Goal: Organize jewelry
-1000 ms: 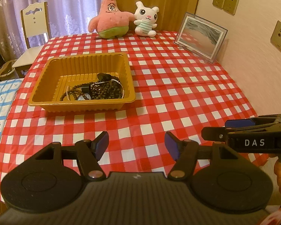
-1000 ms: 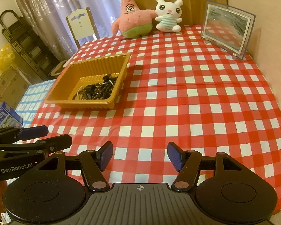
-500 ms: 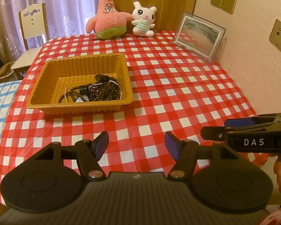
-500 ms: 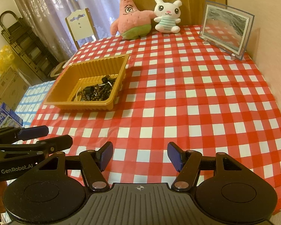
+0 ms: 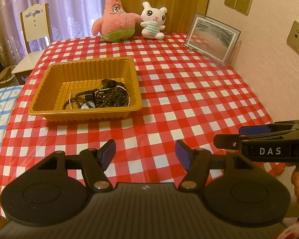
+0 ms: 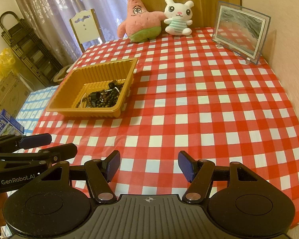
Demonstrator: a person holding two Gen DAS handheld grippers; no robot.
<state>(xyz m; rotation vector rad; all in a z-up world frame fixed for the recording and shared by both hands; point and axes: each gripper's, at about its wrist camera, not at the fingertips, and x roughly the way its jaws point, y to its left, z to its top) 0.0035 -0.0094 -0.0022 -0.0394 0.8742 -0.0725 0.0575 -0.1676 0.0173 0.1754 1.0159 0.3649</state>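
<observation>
A golden plastic tray (image 5: 89, 69) sits on the red-and-white checked tablecloth, left of the table's middle. In its near right corner lies a tangle of jewelry (image 5: 107, 98): dark bead strands, a thin pearl chain and a small round metal piece. The right wrist view shows the same tray (image 6: 101, 69) and jewelry (image 6: 105, 98). My left gripper (image 5: 145, 153) hovers open over the near table edge, well short of the tray, with nothing between its blue pads. My right gripper (image 6: 149, 165) is open and empty too. Each gripper shows at the other view's edge: right gripper (image 5: 229, 134), left gripper (image 6: 61, 144).
A pink star plush (image 5: 115, 18) and a white bunny plush (image 5: 153, 22) stand at the far edge. A framed picture (image 5: 211, 37) leans by the right wall. A white chair (image 5: 34, 27) stands beyond the far left corner. A blue-checked cloth (image 5: 0, 115) lies left of the table.
</observation>
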